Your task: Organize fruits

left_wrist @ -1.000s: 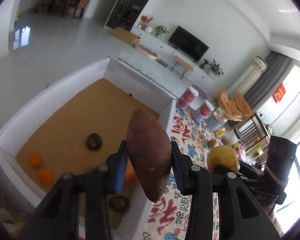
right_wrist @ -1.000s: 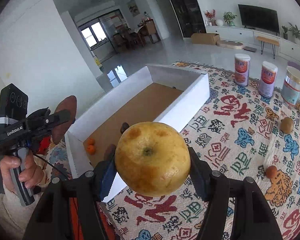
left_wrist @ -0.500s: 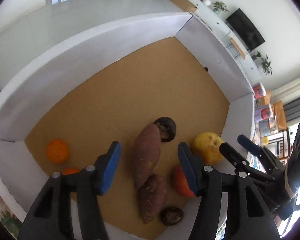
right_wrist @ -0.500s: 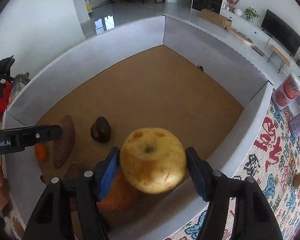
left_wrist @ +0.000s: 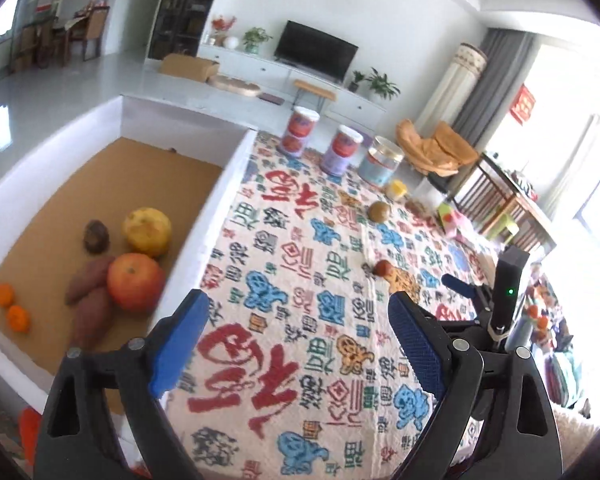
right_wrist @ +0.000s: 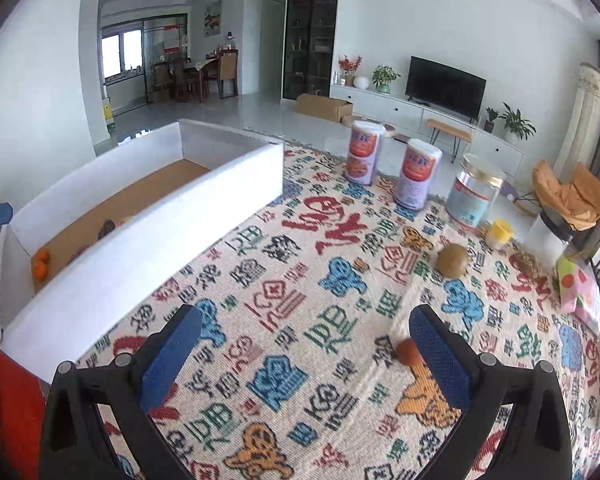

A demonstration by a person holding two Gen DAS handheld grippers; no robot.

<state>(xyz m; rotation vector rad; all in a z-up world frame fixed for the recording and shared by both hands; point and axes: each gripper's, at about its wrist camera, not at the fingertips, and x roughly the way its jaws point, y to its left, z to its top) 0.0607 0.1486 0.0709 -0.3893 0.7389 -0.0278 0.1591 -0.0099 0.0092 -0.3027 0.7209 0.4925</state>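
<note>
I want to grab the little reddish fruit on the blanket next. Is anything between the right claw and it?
Nothing visible is. The small reddish fruit lies on the patterned cloth right beside the open right claw, against the inner side of its right finger. Only bare cloth lies between.

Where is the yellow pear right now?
In the left wrist view, the yellow pear lies inside the white box, near its right wall, between the dark brown fruit and the red-orange fruit.

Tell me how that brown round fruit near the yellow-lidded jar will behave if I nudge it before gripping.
The brown round fruit looks nearly spherical, so it will probably roll if pushed. The woven mat it sits on is textured and may slow it somewhat. It sits free of the small yellow-lidded jar, so the open right gripper could likely straddle it.
</note>
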